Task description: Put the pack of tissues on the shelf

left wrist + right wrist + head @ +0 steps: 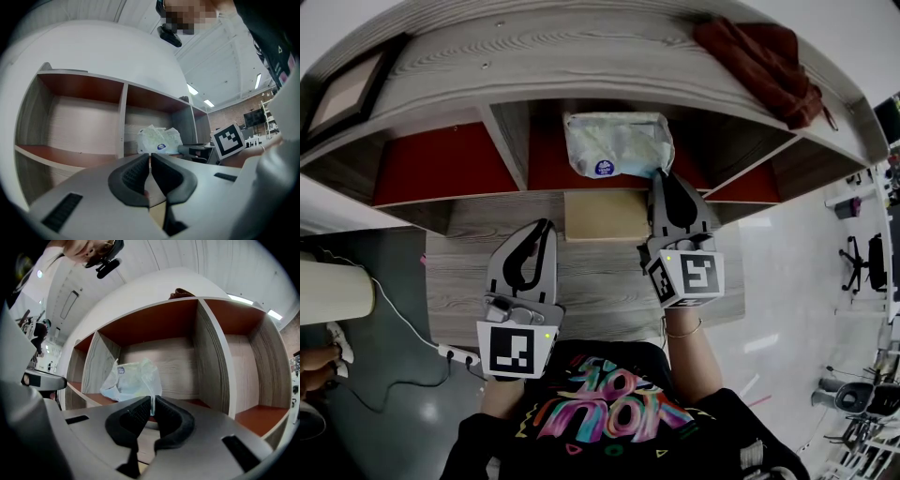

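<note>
**Head view:** The pack of tissues (619, 142) is seen lying in the middle compartment of the shelf (441, 56), on its red floor. The tip of the right claw (661, 174) is held at the pack's near right corner. The left claw (547, 225) is kept back over the wooden surface (600, 281), well apart from the pack. A tan block (605, 214) is laid on the surface just in front of that compartment. A red cloth (759, 56) and a picture frame (342, 94) are left on the shelf's top board. A power strip (455, 354) is seen on the grey floor (384, 412) at the left.

**Left gripper view:** The left claw (150, 157) is shown closed, tips together, with nothing gripped. The pack (159, 139) is framed beyond it, right of a divider (123, 117). The right claw's marker cube (228, 140) is seen further right, under a white ceiling (225, 51) with strip lights (192, 89).

**Right gripper view:** The right claw (152, 399) is shown a sliver apart, with the lower corner of the wrapper in the narrow gap. The pack (131, 380) is set just ahead and slightly left, backed by the compartment's wood-grain wall.
</note>
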